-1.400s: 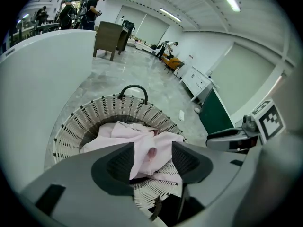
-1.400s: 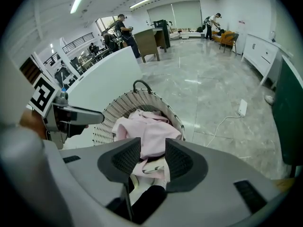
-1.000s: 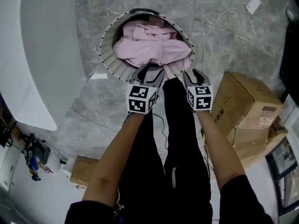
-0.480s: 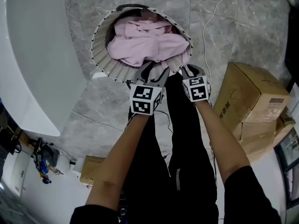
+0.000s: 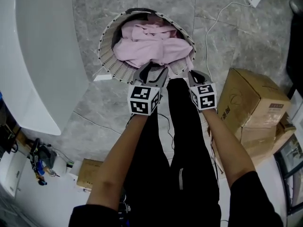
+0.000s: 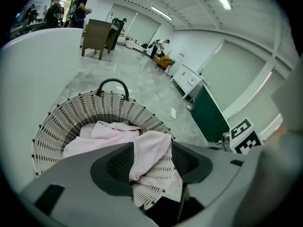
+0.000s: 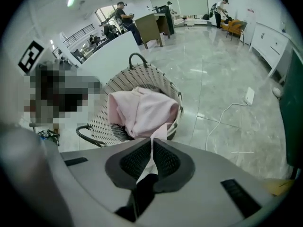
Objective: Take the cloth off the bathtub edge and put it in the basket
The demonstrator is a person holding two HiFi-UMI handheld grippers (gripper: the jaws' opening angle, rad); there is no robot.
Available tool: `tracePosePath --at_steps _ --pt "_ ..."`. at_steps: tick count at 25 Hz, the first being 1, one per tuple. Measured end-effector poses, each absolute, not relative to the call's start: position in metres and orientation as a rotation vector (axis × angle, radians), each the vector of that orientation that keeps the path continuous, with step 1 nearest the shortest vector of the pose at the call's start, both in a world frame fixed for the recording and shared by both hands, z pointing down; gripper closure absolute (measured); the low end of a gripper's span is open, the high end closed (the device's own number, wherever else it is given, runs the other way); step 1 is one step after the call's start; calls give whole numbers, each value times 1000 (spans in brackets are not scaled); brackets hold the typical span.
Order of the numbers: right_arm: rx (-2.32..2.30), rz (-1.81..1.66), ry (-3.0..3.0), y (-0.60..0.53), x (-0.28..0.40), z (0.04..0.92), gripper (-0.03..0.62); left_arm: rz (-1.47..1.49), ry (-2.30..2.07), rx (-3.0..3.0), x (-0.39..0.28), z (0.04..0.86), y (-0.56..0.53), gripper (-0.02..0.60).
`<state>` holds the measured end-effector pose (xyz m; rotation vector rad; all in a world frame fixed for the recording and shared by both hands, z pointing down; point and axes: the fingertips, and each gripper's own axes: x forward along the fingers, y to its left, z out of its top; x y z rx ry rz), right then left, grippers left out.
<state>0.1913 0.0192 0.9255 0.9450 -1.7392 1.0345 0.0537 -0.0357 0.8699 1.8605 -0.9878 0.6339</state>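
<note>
The pink cloth [image 5: 149, 48] lies heaped in the wicker basket [image 5: 110, 63], which stands on the floor [image 5: 227, 41] beside the white bathtub [image 5: 42, 56]. One fold drapes over the near rim. The left tool [image 5: 152, 73] hangs there, jaws apart. The right tool [image 5: 193, 74] has just been closing, and its jaws pinch a thin edge of the cloth.

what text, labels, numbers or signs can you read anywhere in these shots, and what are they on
No text here can be read.
Large cardboard box: a white label and a round printed mark, both too small to read.
Marker cubes: black-and-white square patterns only, no letters or numbers.
Small cardboard box: no print can be made out.
</note>
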Motion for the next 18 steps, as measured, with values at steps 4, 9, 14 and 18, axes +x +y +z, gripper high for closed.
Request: tracePosePath --at_steps 4,9,14,18 --pt "978 1053 -1806 0 176 886 556 626 -1028 1837 36 855 -34 328" --pt "1021 1133 -1872 -30 142 858 556 632 -1057 1829 15 838 -30 328" --pt "1092 1140 -1841 -54 128 858 554 615 -1095 1791 -11 834 -22 328" --pt "1107 1116 -1716 -27 150 884 553 601 -1107 1771 -22 844 -15 327"
